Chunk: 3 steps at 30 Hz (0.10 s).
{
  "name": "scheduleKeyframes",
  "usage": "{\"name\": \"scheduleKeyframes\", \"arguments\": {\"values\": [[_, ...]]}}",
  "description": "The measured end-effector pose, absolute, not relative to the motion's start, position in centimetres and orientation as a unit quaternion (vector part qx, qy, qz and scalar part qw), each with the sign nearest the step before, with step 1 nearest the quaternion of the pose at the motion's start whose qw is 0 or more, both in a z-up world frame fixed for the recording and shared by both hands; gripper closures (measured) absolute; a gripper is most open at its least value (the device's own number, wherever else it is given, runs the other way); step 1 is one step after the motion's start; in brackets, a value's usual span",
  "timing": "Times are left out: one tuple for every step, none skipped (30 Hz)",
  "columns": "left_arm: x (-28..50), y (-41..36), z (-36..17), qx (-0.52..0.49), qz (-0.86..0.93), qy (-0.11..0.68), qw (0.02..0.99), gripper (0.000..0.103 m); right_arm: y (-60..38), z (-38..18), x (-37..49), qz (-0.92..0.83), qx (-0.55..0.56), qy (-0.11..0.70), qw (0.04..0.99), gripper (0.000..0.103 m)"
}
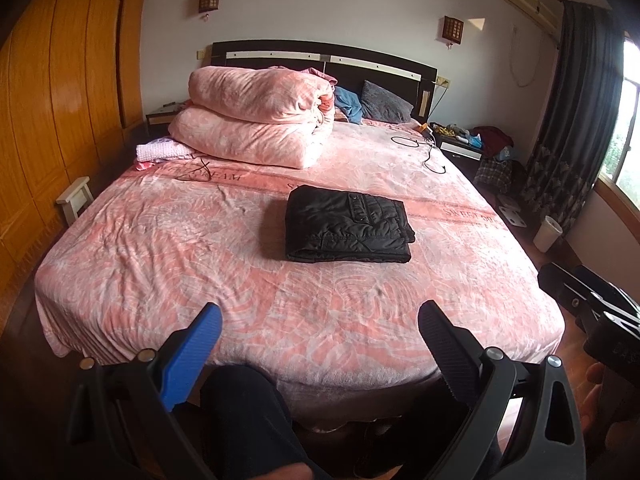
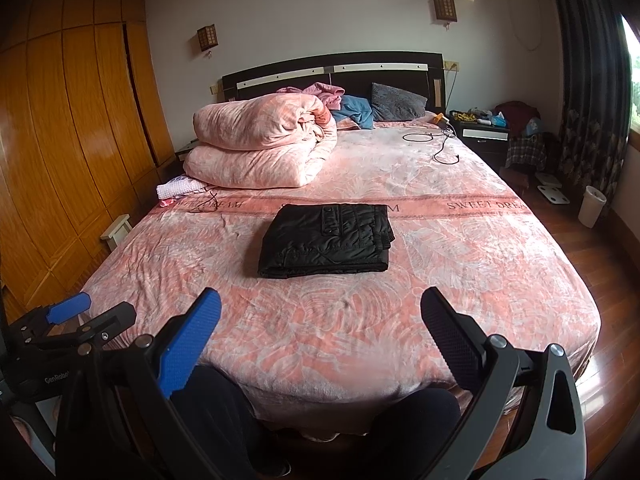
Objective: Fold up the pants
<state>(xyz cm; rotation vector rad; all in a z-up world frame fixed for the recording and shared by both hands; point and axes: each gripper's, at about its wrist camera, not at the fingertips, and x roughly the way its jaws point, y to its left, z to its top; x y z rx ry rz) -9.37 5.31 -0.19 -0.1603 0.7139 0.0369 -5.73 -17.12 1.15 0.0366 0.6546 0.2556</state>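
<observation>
Left gripper (image 1: 320, 320): hovering at the foot of the bed (image 1: 120, 248), jaws standing wide apart, one blue finger and one black, gripping nothing. Right gripper (image 2: 320, 316): hanging level beside it, likewise spread and carrying nothing; its black frame is showing at the right edge of the left wrist view, and the left one's blue tip is showing at the left edge of the right wrist view.

Black pants (image 1: 349, 225): lying folded into a compact rectangle on the middle of the pink patterned bedspread (image 2: 460, 264), well ahead of both grippers and clear of them, with a bare stretch of spread lying between. The bundle is sitting just short of the lettered band crossing the bed.

Person's legs (image 2: 216, 412): standing in dark trousers against the foot of the bed, beneath the grippers.

Pink quilt (image 1: 256, 120): resting folded thickly toward the headboard (image 1: 320, 56), far beyond the pants. Grey pillow (image 1: 386, 102): leaning near it. Black cable (image 1: 428, 150): trailing on the far right of the spread. Wooden wardrobe (image 1: 52, 112): lining the left wall.
</observation>
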Motion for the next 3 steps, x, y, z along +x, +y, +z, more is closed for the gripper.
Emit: {"name": "scheduleKeyframes", "arguments": {"values": [[-9.34, 5.41, -0.21, -0.076, 0.023, 0.350, 0.933, 0.004, -17.13, 1.10, -5.77, 0.126, 0.019, 0.321, 0.939, 0.003], [-9.34, 5.41, -0.21, -0.068, 0.033, 0.348, 0.934, 0.004, -17.15, 1.09, -5.80, 0.126, 0.018, 0.321, 0.938, 0.003], [-9.40, 5.35, -0.19, -0.058, 0.044, 0.345, 0.936, 0.004, -17.16, 1.10, -5.71, 0.126, 0.019, 0.321, 0.938, 0.003]]}}
